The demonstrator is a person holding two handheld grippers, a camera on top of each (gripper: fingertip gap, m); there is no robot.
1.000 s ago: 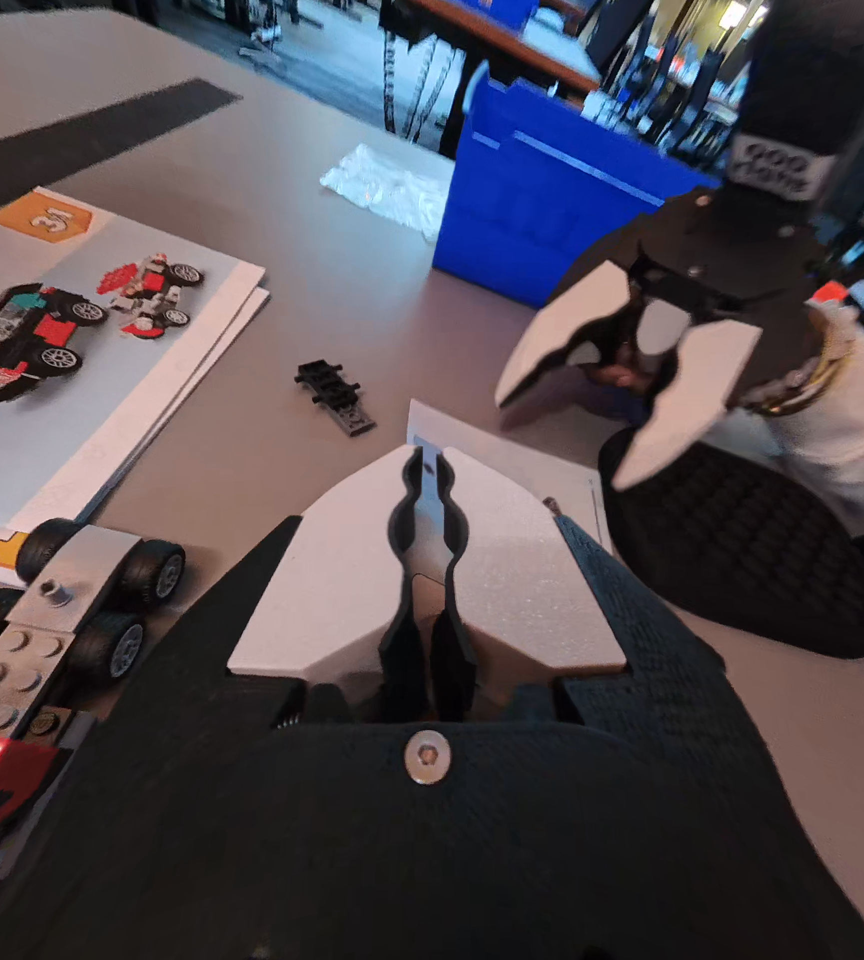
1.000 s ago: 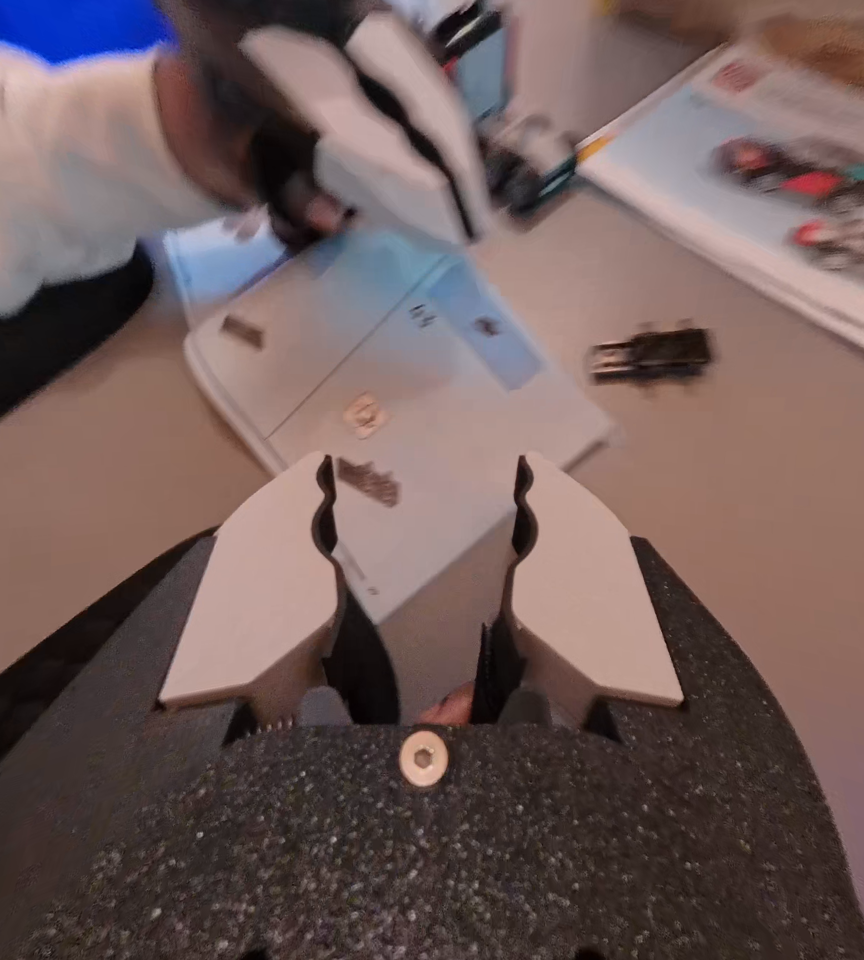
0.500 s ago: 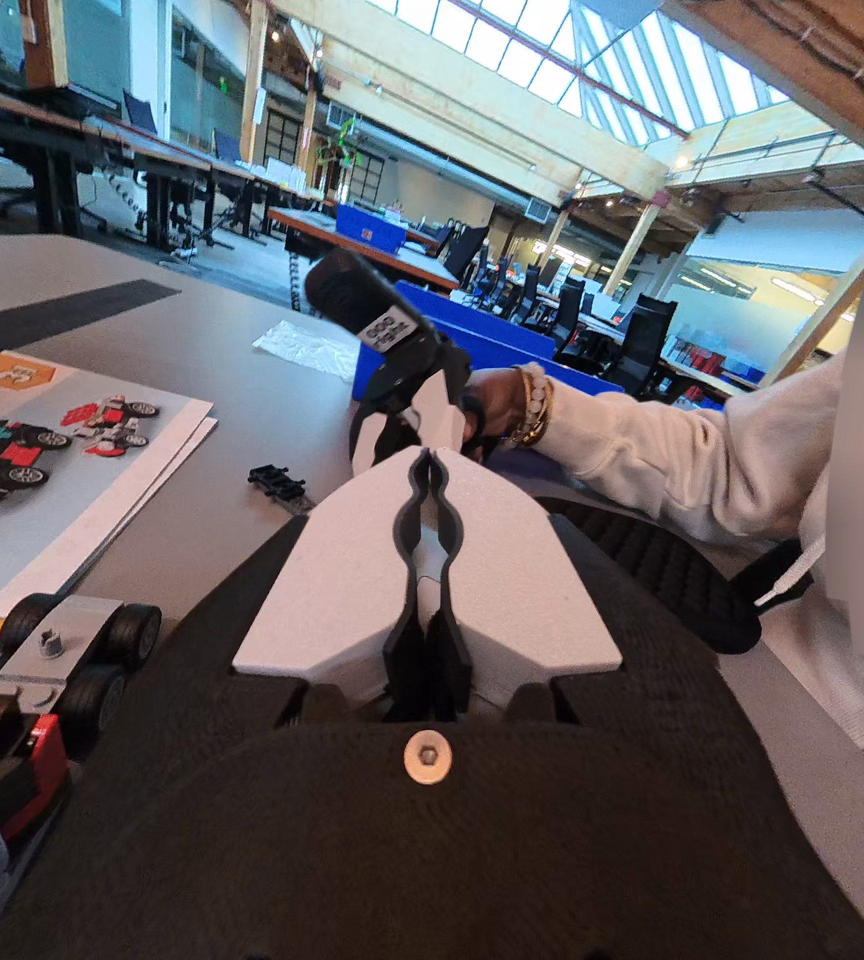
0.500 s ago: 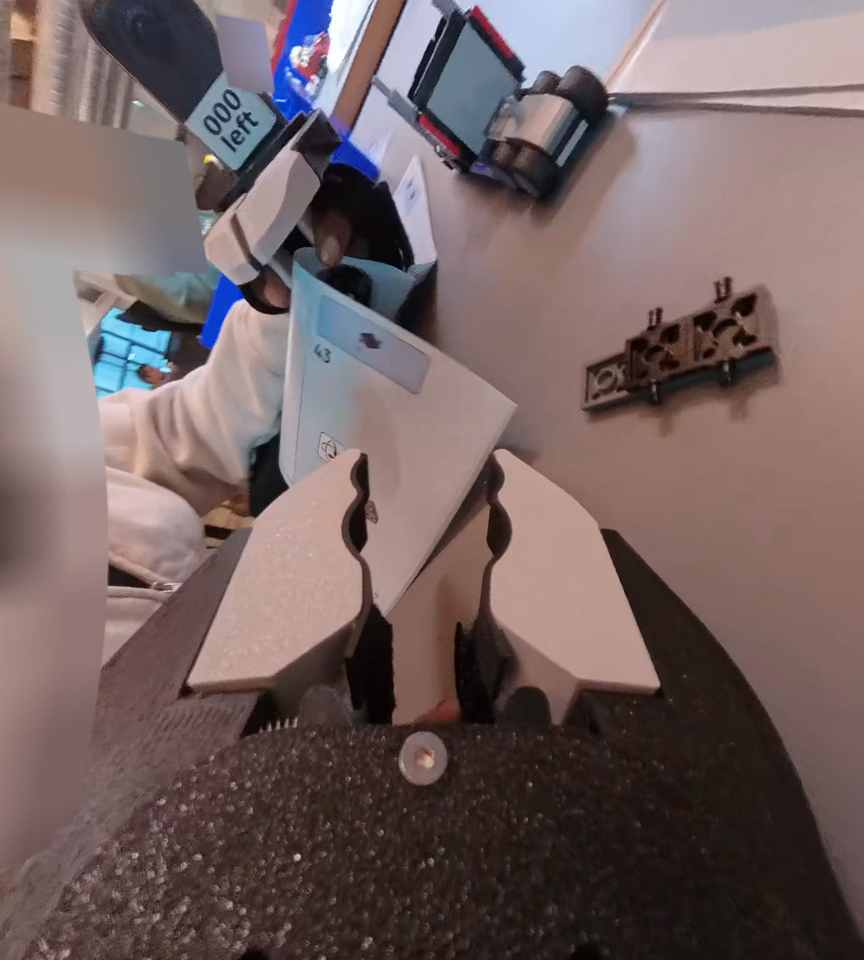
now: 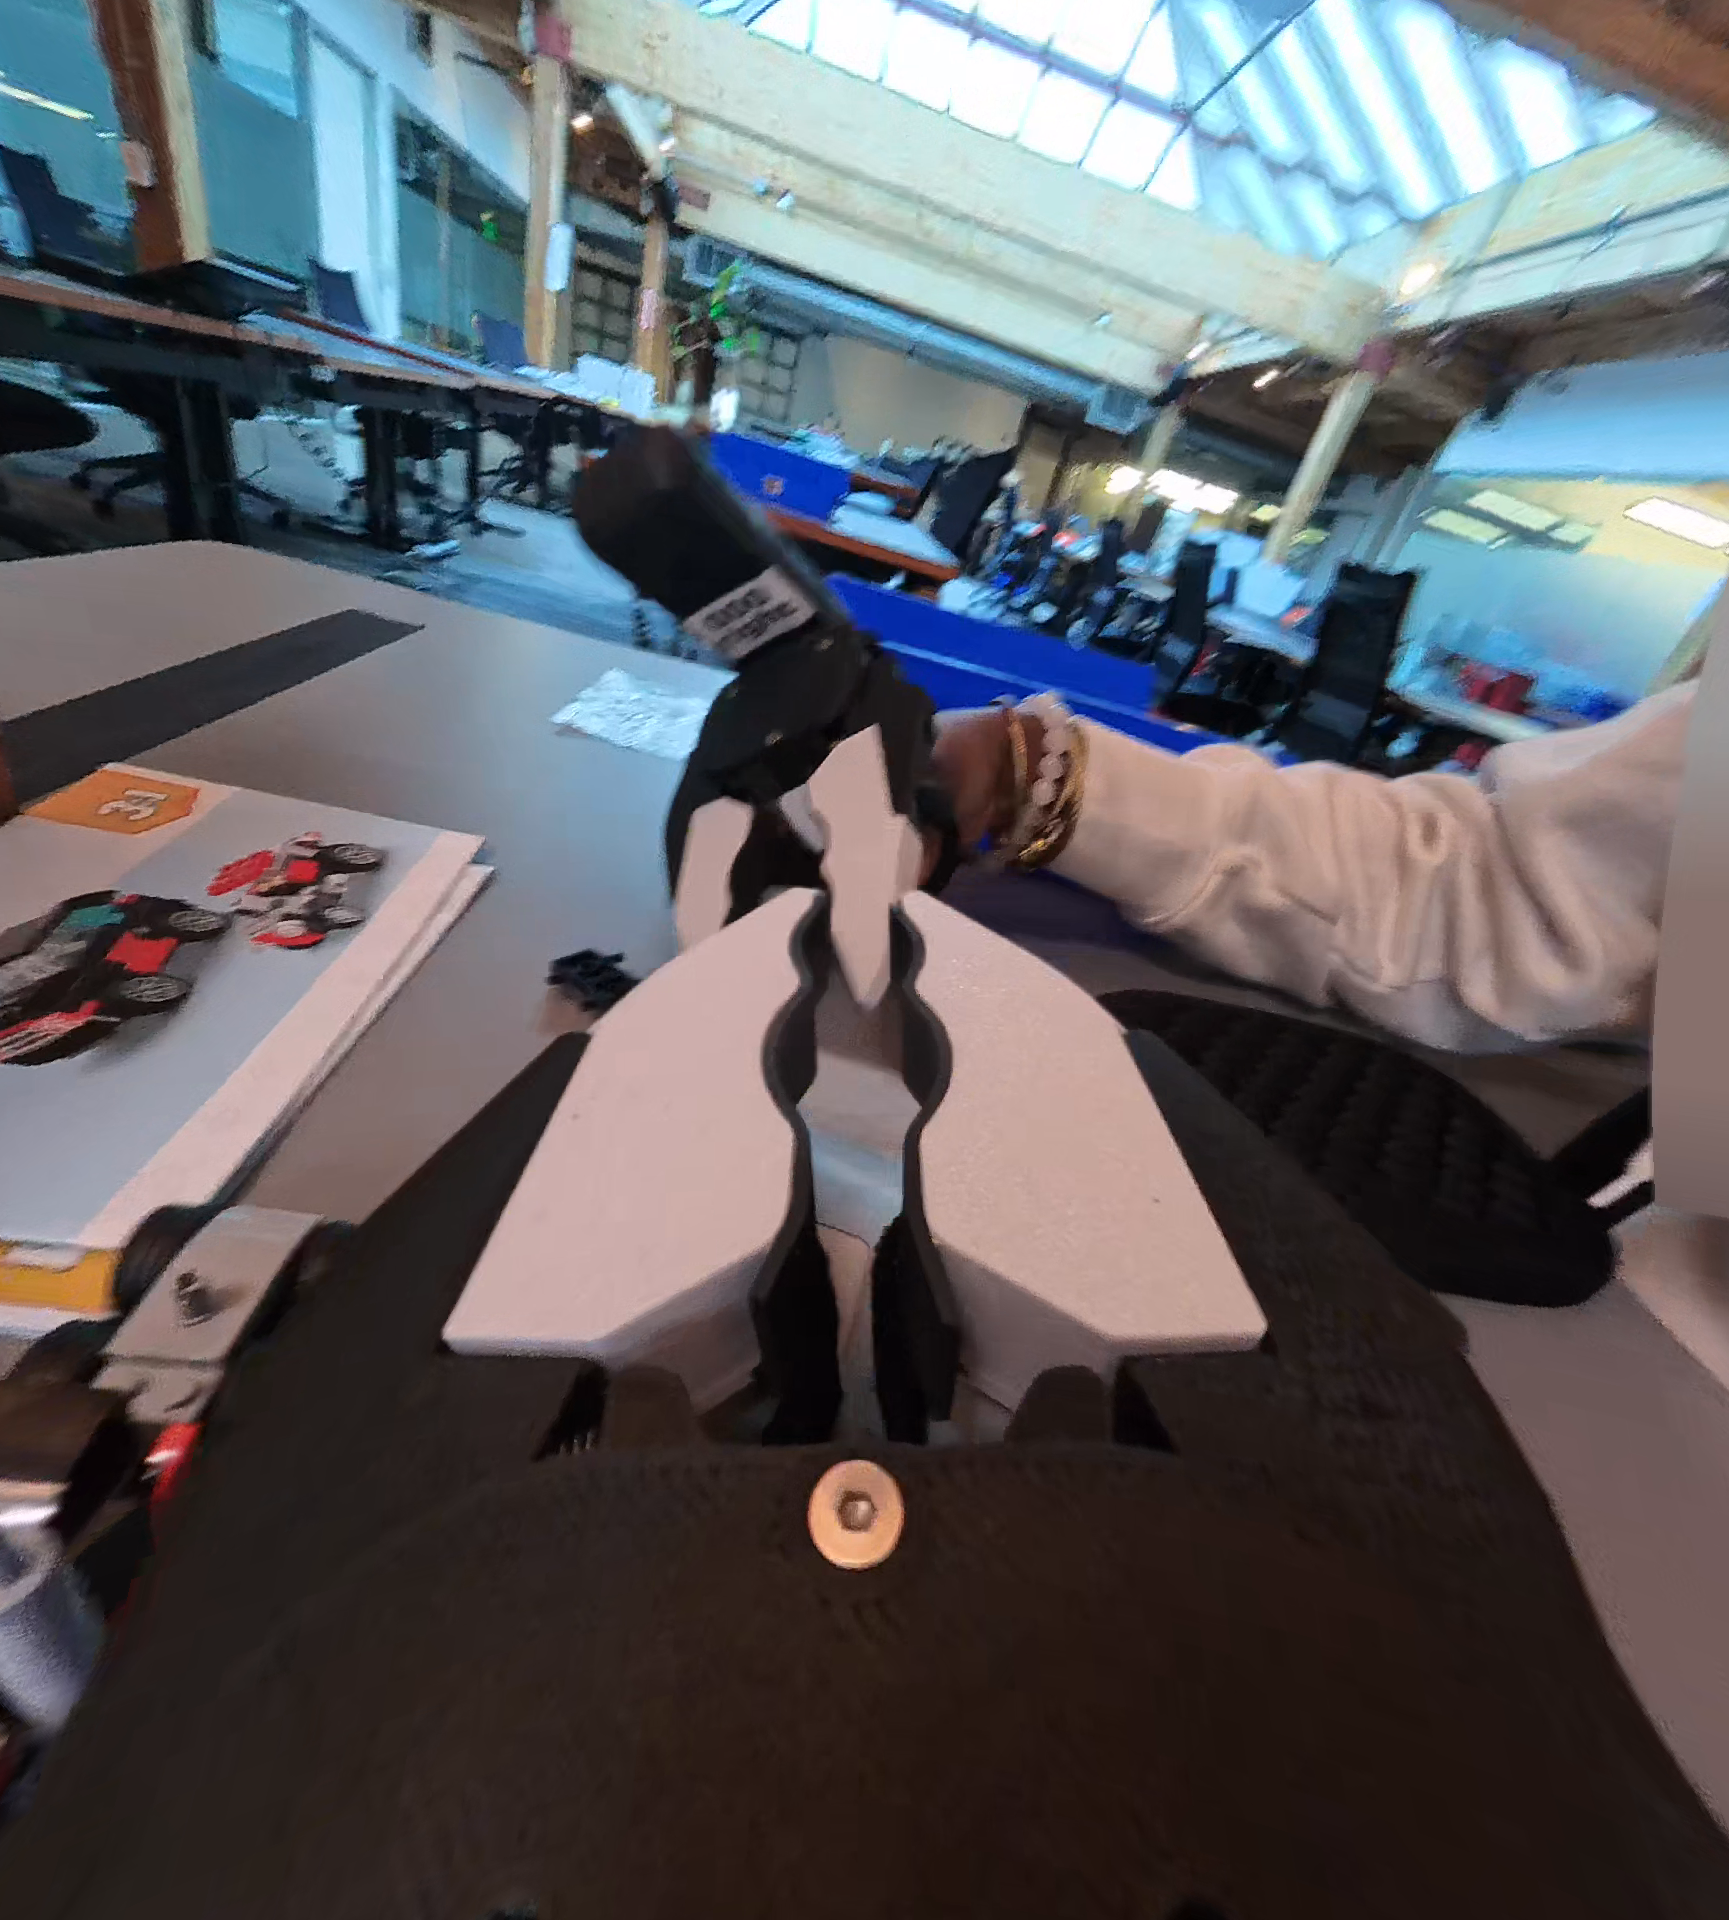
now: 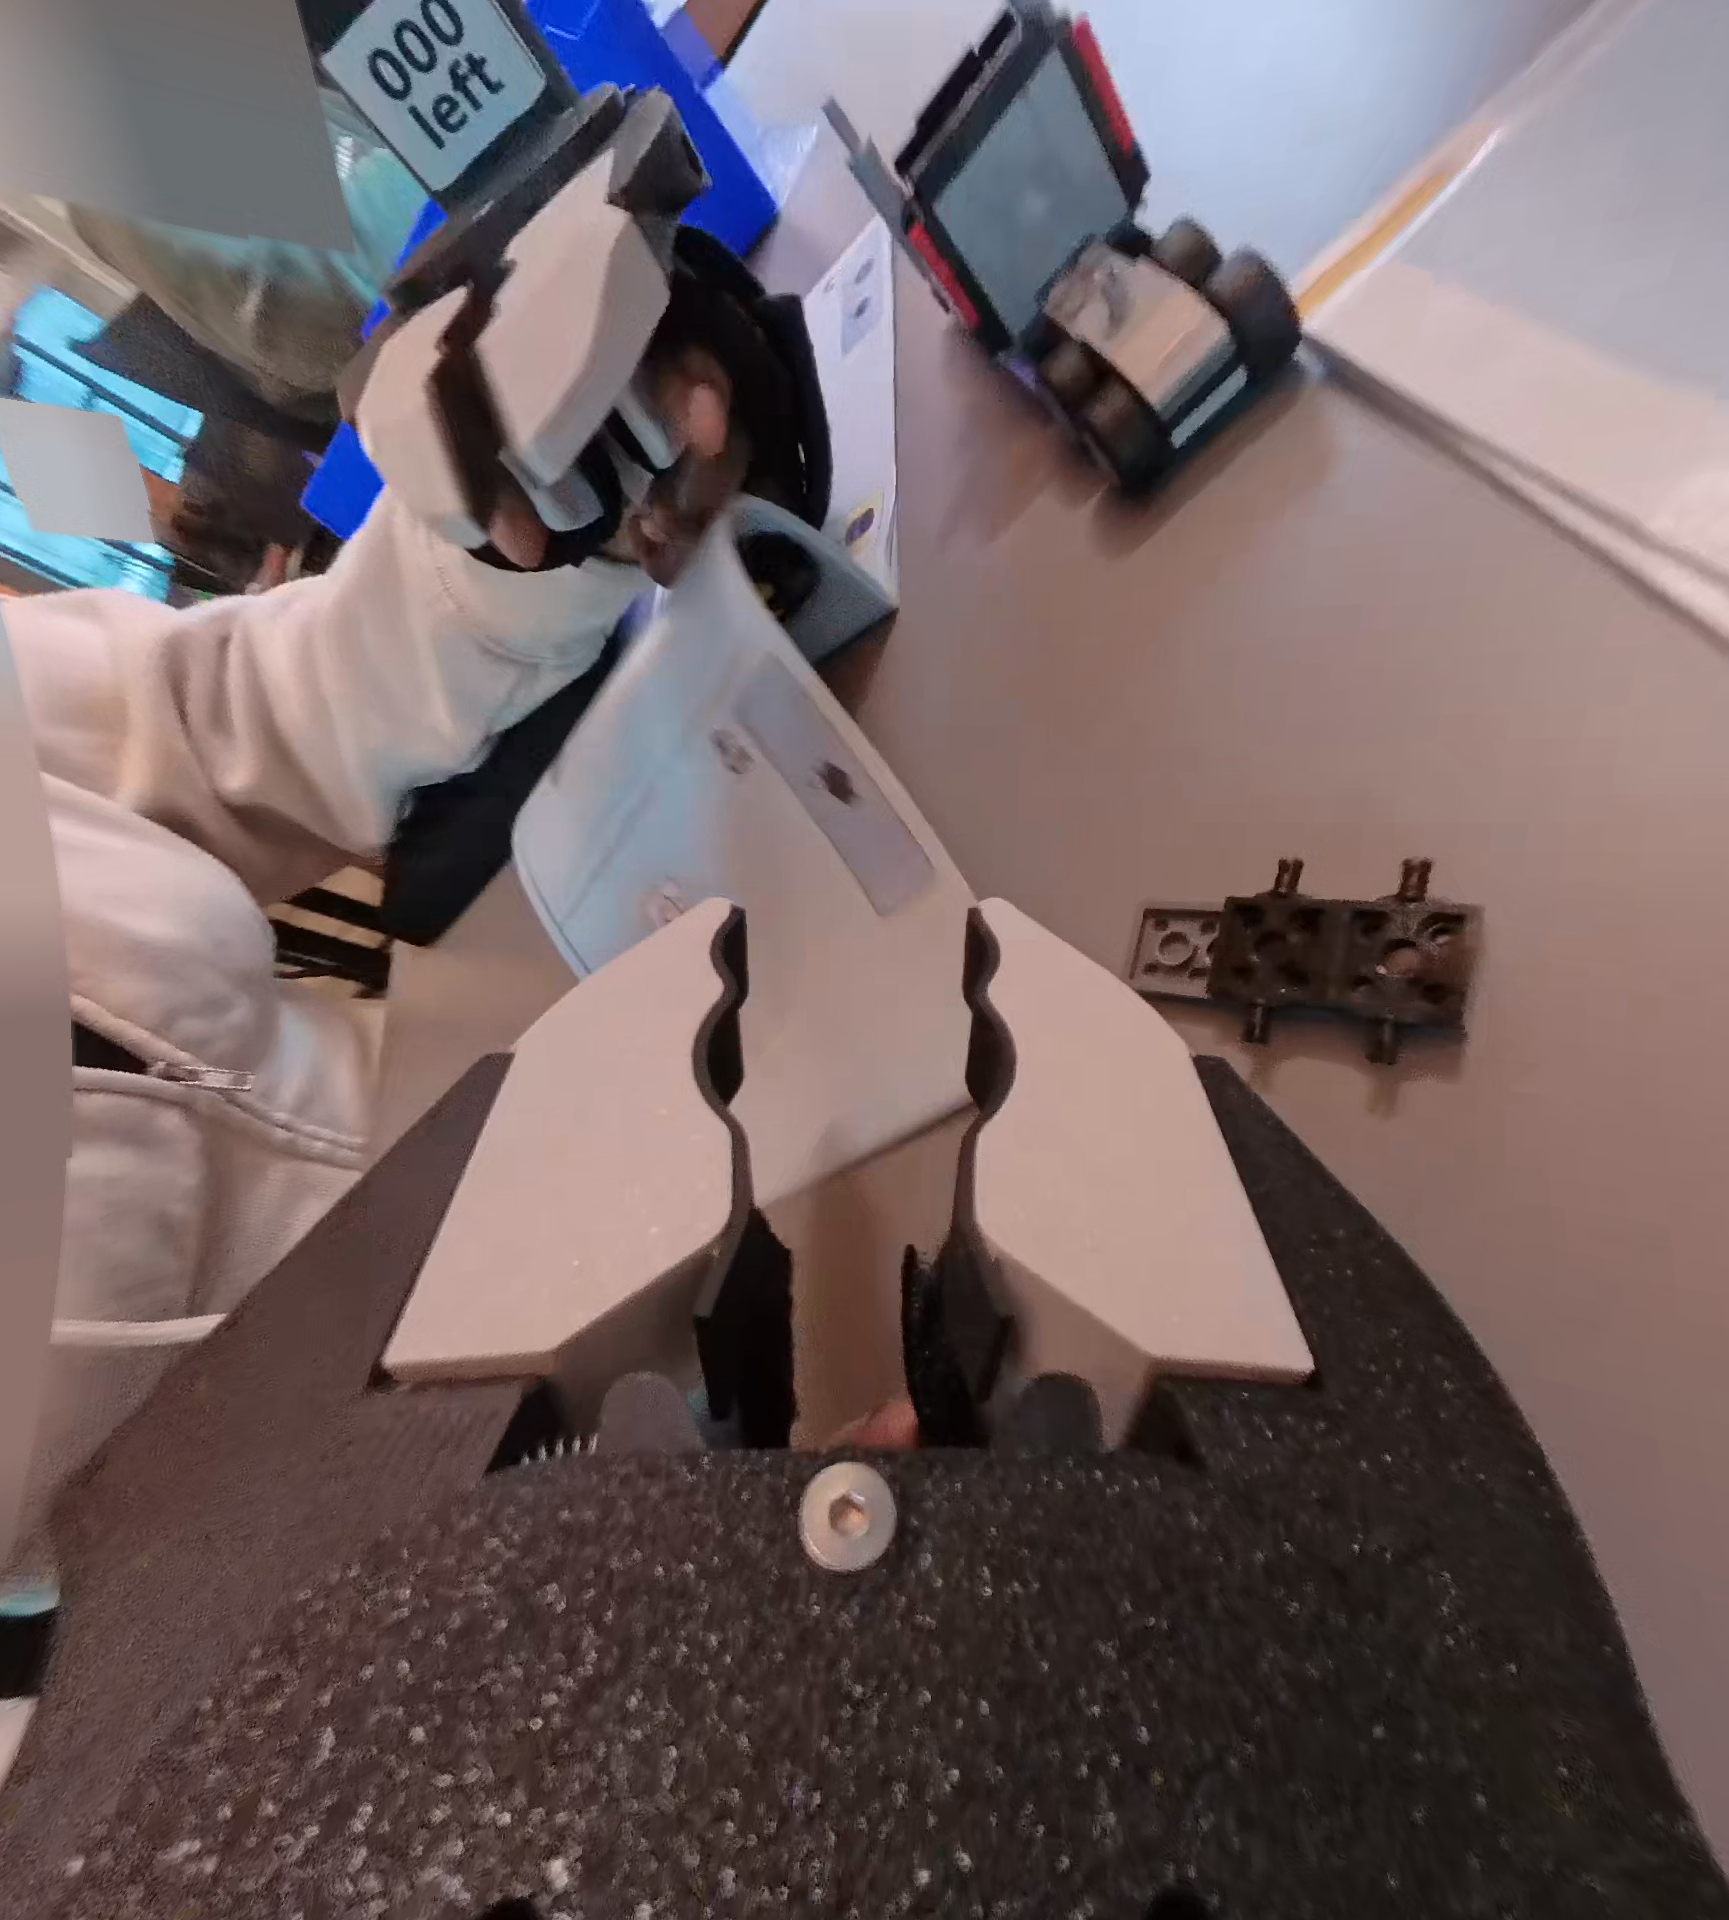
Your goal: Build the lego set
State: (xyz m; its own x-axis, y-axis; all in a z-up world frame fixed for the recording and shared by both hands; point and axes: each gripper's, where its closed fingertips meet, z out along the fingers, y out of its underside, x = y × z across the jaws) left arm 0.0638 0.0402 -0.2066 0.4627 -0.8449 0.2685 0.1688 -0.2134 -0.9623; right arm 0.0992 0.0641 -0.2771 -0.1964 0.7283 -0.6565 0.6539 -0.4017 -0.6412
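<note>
Now the left gripper (image 5: pixel 855 940) has parted narrowly and no longer pinches the booklet (image 6: pixel 735 831), which curls between the right gripper's (image 6: pixel 849 935) wide, empty jaws. Probably a page-turn; the black piece (image 6: pixel 1327 961) lies untouched on the table (image 6: pixel 1255 644), the truck (image 6: pixel 1099 270) farther off.

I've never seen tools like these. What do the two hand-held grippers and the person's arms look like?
Each gripper, left gripper and right gripper, has a rough black body, two pale grey wedge fingers with wavy black inner edges, and a silver screw. A label sits on each handle. The person wears white sleeves and beaded bracelets.
</note>
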